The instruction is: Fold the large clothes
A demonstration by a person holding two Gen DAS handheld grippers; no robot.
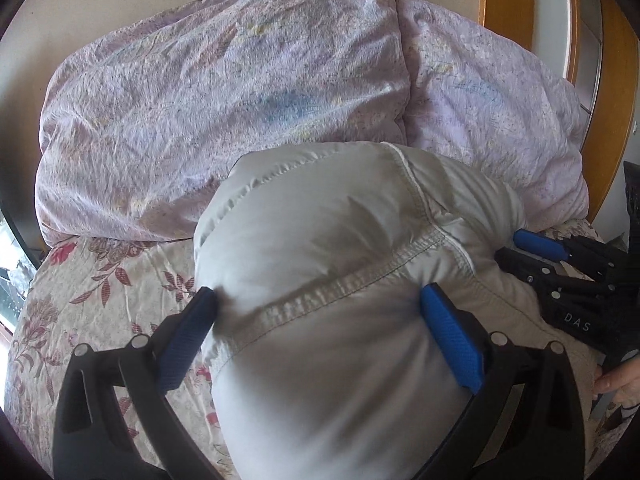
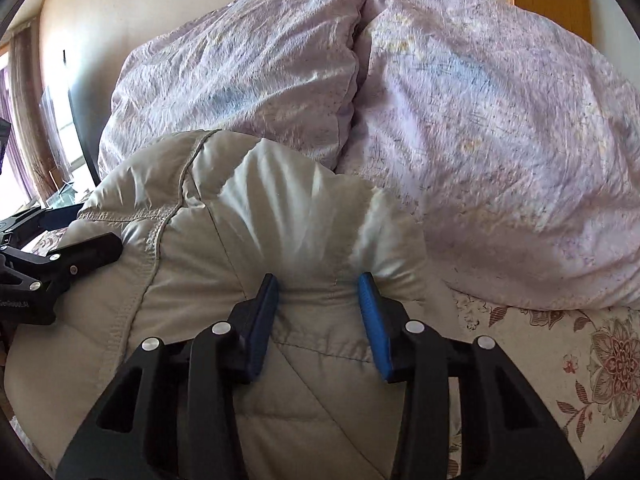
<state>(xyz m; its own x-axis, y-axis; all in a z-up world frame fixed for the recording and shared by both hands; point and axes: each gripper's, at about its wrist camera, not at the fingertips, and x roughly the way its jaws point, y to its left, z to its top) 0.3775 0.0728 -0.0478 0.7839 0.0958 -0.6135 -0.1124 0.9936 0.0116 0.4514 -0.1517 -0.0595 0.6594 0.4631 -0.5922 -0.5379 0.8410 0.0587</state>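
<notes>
Writing: white letters "DAS" on the black body of the right gripper [image 1: 532,248], at the right edge of the left wrist view; a small white line of print on the left gripper's body at the left edge of the right wrist view is too small to read.
Jacket: a pale grey padded jacket [image 1: 320,272] fills the lower middle of both views, lying on a floral bedsheet [image 1: 100,300].
Left gripper [image 1: 316,300]: blue pads set wide, pressing into a thick bulge of the jacket, clamped on it.
Right gripper [image 2: 318,292]: pads partly closed, pinching a gathered fold of the jacket.
Edges: two lilac pillows [image 2: 500,140] rise just behind the jacket; a wooden headboard [image 1: 508,0] at upper right.
Open room: bare sheet at lower left in the left wrist view and lower right in the right wrist view.
</notes>
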